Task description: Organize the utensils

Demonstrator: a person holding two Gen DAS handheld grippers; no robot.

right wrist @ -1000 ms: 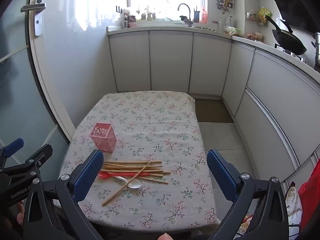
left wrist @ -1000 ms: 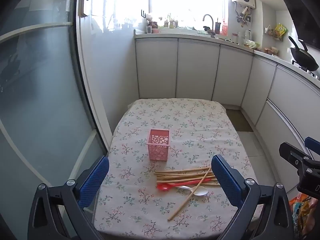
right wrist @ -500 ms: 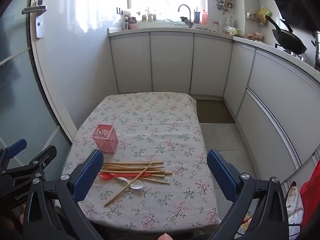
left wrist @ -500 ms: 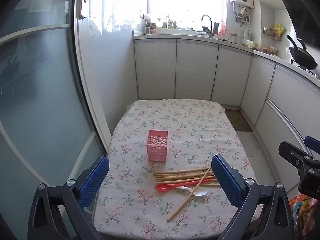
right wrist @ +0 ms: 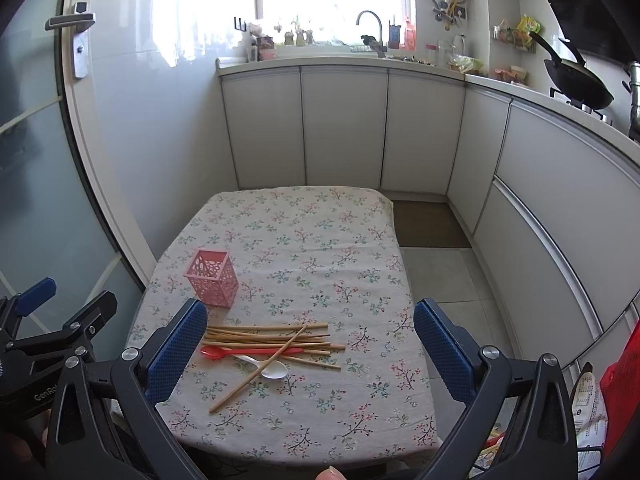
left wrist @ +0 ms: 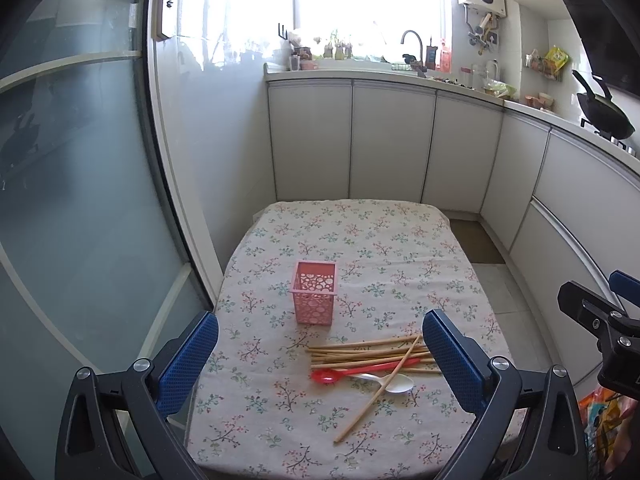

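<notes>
Hovering, left wrist view: left gripper (left wrist: 320, 356) jaws wide, empty; pink holder (left wrist: 314, 298) just beyond, chopsticks (left wrist: 370, 354) between.
Right wrist view: right gripper (right wrist: 310, 342) spread wide; red spoon (right wrist: 248, 352) between; take one utensil, not the pile.

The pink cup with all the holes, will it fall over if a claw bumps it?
Probably. The cup stands tall on a small base, is empty, and its walls are mostly holes, so it looks light. A bump near the rim would likely tip it; a low push might just slide it on the tablecloth.
</notes>
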